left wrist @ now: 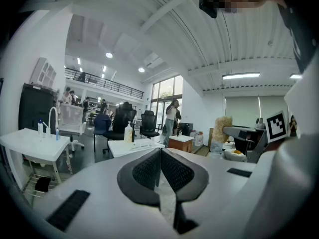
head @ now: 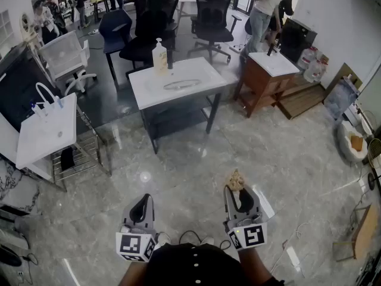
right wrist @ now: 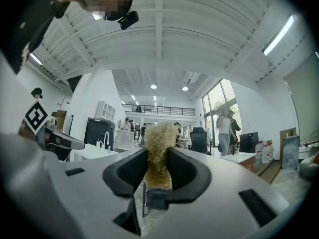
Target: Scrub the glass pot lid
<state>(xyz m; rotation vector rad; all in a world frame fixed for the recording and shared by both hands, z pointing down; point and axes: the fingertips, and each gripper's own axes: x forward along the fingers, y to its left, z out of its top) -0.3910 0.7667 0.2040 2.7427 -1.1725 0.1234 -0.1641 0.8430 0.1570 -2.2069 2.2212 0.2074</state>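
The glass pot lid (head: 181, 84) lies flat on a white table (head: 143, 88) several steps ahead of me, beside a soap bottle (head: 159, 57). My left gripper (head: 141, 208) hangs low over the marble floor, shut and empty; in the left gripper view its jaws (left wrist: 159, 157) meet, with the white table (left wrist: 130, 146) and bottle (left wrist: 128, 132) far off. My right gripper (head: 237, 190) is shut on a tan fibrous scrubber (head: 236, 180). In the right gripper view the scrubber (right wrist: 158, 151) stands up between the pads (right wrist: 130, 171). Both grippers are far from the lid.
A white sink unit (head: 44, 133) with a faucet stands at the left on a metal rack. A wooden cabinet with a white top (head: 271, 64) is at the right. Office chairs (head: 211, 11) and several people are behind the table. Cables lie on the floor by my feet.
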